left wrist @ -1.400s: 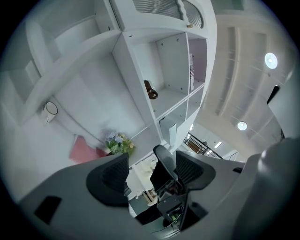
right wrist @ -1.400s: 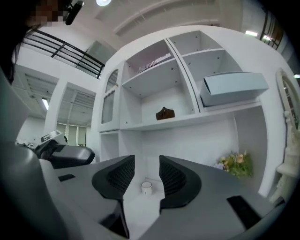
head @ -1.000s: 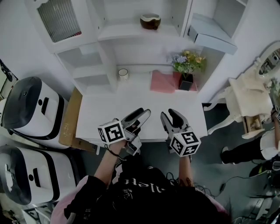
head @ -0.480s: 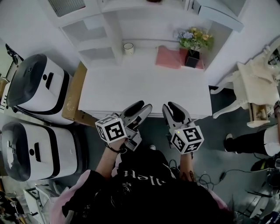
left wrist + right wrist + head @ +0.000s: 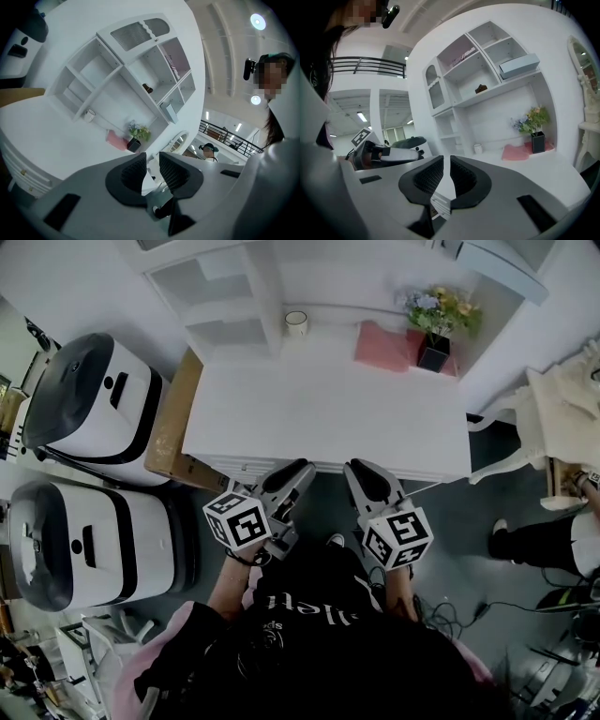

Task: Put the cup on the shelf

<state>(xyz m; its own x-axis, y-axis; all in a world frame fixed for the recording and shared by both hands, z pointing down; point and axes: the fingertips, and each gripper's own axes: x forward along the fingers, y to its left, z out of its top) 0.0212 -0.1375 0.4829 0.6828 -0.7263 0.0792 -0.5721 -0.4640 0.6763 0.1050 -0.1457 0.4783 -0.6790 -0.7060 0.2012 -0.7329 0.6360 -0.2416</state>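
The small white cup [image 5: 296, 322] stands at the back of the white desk [image 5: 328, 418], beside the foot of the white shelf unit [image 5: 234, 296]. It also shows far off in the left gripper view as the cup [image 5: 89, 114] and in the right gripper view as the cup [image 5: 477, 148]. My left gripper [image 5: 300, 469] and right gripper [image 5: 355, 471] hang side by side just short of the desk's front edge, far from the cup. Both pairs of jaws are closing with only a narrow slit left. Nothing lies between the left gripper's [image 5: 152, 157] or the right gripper's [image 5: 446, 161] pads.
A flower pot [image 5: 433, 351] and a pink cloth [image 5: 382, 341] sit at the desk's back right. A dark bowl [image 5: 481, 88] rests on an upper shelf. Two white-and-black machines [image 5: 94, 399] and a cardboard box [image 5: 173, 418] stand left; a white chair [image 5: 562, 418] and a person's legs [image 5: 544, 540] are at the right.
Both grippers' jaws have narrowed from wide apart to almost together. The grippers and the view have drawn back from over the desk to just off its front edge.
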